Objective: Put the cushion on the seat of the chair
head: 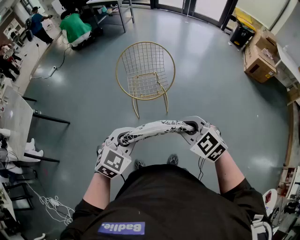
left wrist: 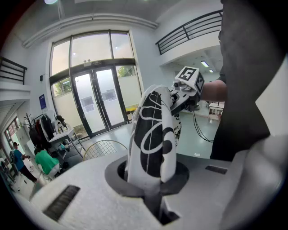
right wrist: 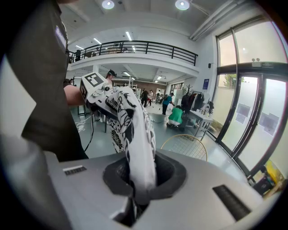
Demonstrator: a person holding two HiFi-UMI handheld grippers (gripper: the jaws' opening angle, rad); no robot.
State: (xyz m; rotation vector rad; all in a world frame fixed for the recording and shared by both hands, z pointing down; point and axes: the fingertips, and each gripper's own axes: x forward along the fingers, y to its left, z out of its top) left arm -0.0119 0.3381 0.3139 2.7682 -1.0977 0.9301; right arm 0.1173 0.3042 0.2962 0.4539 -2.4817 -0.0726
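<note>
A flat white cushion (head: 157, 128) with black swirl print hangs in the air between my two grippers, above the floor in front of me. My left gripper (head: 123, 138) is shut on its left edge and my right gripper (head: 191, 126) is shut on its right edge. In the left gripper view the cushion (left wrist: 153, 134) rises out of the shut jaws; the right gripper view shows the cushion (right wrist: 135, 139) the same way. The gold wire chair (head: 146, 71) stands farther ahead on the grey floor, its seat (head: 145, 85) bare, well apart from the cushion.
Cardboard boxes (head: 258, 57) sit at the far right by a wall. A person in green (head: 75, 29) crouches at the far left near tables (head: 108, 5). A white table (head: 16, 117) and cables (head: 51, 206) lie along the left side. Grey floor surrounds the chair.
</note>
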